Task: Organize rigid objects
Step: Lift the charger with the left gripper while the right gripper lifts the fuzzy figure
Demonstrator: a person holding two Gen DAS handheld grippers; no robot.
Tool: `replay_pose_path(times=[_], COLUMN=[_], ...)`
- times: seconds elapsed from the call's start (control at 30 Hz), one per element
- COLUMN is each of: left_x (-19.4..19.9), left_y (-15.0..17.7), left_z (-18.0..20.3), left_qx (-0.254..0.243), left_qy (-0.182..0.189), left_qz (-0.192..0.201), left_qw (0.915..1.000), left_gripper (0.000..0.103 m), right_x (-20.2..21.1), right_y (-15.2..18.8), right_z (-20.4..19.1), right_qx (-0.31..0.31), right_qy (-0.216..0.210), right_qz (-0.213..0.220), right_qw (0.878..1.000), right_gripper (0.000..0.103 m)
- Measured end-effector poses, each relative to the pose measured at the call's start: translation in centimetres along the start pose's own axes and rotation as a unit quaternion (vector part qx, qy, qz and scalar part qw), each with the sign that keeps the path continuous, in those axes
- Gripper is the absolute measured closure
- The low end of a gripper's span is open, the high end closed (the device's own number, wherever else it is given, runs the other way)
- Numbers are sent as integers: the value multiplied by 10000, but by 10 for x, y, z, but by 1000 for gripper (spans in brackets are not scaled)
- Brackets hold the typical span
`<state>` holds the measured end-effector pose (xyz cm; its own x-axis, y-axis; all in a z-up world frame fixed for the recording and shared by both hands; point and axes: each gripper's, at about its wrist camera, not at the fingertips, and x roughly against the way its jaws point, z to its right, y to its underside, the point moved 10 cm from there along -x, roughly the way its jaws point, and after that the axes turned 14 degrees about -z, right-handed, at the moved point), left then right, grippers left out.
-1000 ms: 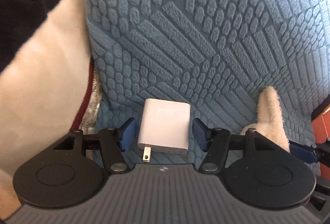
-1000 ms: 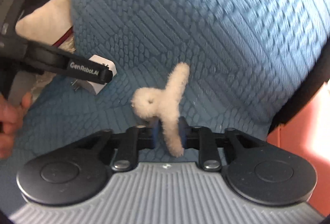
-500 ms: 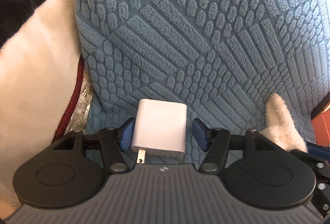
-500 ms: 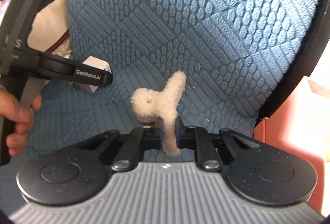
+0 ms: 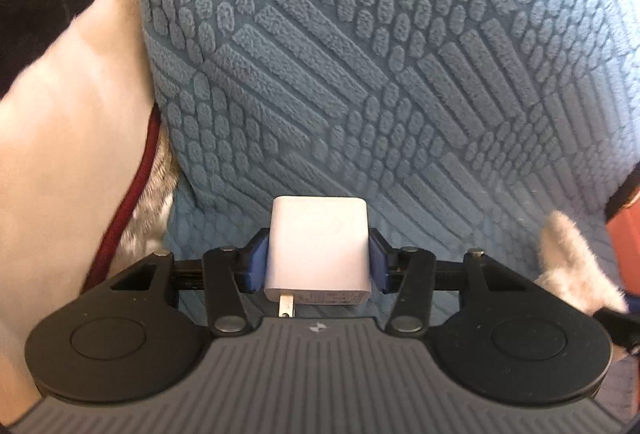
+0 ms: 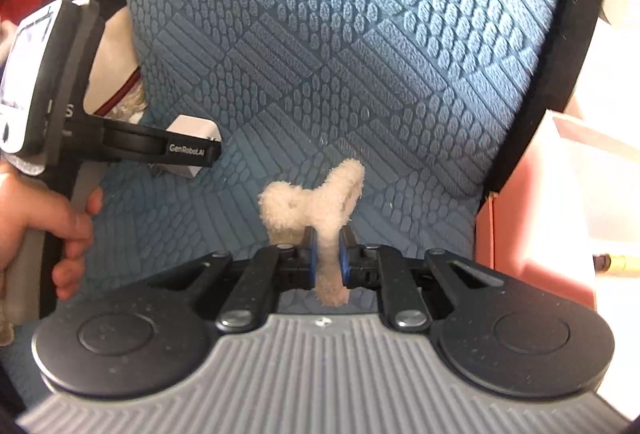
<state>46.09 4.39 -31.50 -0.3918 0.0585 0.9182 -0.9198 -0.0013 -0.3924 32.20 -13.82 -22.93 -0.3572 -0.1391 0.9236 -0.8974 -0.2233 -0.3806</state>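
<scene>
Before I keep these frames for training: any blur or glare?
Left wrist view: white charger sharp, fluffy clip at the right edge smeared. Right wrist view: clip sharp; window-side glare washes out the right edge beside the pink box; fisheye bends the blue cushion.

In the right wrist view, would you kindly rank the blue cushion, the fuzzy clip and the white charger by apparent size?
1. blue cushion, by far.
2. fuzzy clip.
3. white charger, partly hidden by the left gripper, so this rank is unsure.

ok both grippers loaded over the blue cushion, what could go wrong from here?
1. The left hand-held gripper has only just closed on the white charger; its smooth sides may slip.
2. The right hand-held gripper pinches one thin arm of the fuzzy clip, which could swing or pull free.
</scene>
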Motion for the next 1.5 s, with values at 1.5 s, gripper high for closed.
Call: replay_pose_path(times=[1.5], left_x=[145], left_y=[194], left_z=[34], left_qx=[599], left_qy=[972], left_qz=[-272], left_qw=[9931], left_gripper=[47], right_x=[77], right_y=[157], right_z=[-49], right_qx=[305], right_qy=[181], right_qz=[-394], right_qw=[9986], right_gripper=[87])
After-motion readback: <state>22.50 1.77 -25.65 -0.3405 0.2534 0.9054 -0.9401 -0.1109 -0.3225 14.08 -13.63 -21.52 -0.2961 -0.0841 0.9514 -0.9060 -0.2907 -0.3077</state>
